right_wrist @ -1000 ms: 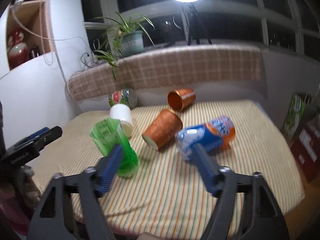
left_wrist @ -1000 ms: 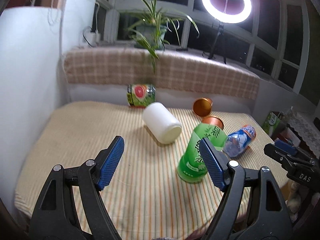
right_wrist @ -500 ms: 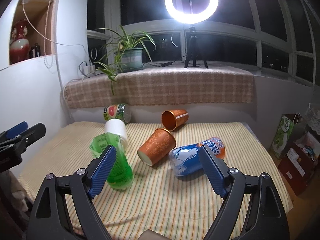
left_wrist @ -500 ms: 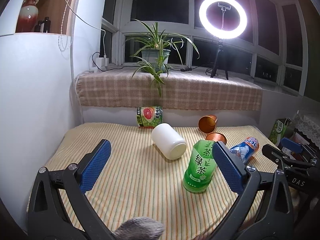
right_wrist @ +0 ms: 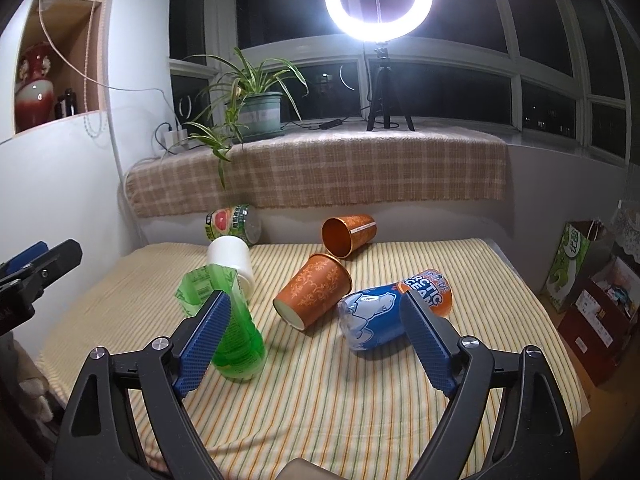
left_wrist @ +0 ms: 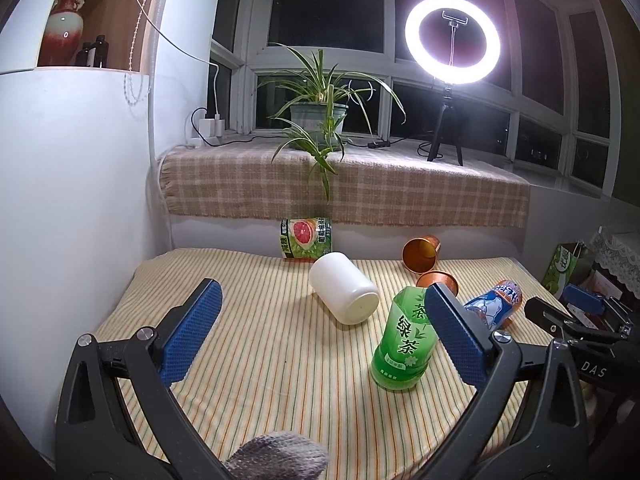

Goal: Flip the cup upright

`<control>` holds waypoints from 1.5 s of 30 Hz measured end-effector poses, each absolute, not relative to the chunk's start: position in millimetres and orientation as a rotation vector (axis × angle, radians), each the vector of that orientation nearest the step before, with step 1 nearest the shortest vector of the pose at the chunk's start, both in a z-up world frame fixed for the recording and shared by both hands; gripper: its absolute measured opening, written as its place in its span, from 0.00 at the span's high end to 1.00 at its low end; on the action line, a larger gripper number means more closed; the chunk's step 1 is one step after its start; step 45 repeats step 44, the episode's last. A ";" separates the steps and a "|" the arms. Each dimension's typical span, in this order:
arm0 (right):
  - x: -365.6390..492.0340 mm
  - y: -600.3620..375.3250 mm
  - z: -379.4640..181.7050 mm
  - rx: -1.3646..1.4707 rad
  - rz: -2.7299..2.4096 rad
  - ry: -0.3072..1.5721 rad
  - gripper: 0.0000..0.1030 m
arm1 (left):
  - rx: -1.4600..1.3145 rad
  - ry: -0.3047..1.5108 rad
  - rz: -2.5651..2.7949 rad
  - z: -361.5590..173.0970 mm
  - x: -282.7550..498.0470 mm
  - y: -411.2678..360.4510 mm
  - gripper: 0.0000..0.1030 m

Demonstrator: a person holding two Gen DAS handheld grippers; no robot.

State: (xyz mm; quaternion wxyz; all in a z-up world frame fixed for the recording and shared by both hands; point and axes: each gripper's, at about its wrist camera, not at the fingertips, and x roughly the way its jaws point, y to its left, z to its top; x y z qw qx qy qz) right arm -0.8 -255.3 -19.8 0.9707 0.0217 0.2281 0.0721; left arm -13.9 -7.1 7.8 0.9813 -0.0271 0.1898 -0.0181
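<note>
Both tools hang above the near edge of the striped table [right_wrist: 360, 408] with jaws spread wide and nothing between them: the left gripper [left_wrist: 320, 336] and the right gripper [right_wrist: 316, 340]. The green tea cup [left_wrist: 404, 344] stands on its wide end near the middle. A white cup [left_wrist: 344, 292] lies on its side just behind it. Two copper cups [right_wrist: 316, 292] lie tipped over to the right, beside a toppled blue-and-orange cup [right_wrist: 392, 308]. A grapefruit-label cup [left_wrist: 306, 238] lies at the far edge.
</note>
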 end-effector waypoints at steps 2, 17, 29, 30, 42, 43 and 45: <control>0.1 -255.0 -20.4 0.043 0.145 0.464 0.16 | -0.054 0.382 -0.037 7.8 -14.0 -7.1 0.00; 2.8 -257.5 -24.7 0.057 0.147 0.482 0.16 | -0.058 0.379 -0.032 10.2 -13.8 -5.1 0.00; 4.0 -256.5 -28.3 0.062 0.148 0.493 0.16 | -0.060 0.376 -0.024 14.0 -11.7 -0.2 0.00; 4.0 -256.2 -28.7 0.061 0.149 0.494 0.16 | -0.060 0.376 -0.025 13.9 -11.8 -0.1 0.00; 6.8 -253.9 -31.4 0.060 0.154 0.507 0.16 | -0.058 0.370 -0.018 13.4 -12.4 3.3 0.00; 7.4 -253.6 -32.1 0.060 0.155 0.509 0.16 | -0.060 0.372 -0.019 13.5 -11.6 4.2 0.00; 7.8 -253.5 -32.6 0.059 0.155 0.511 0.16 | -0.059 0.371 -0.019 13.3 -12.6 3.3 0.00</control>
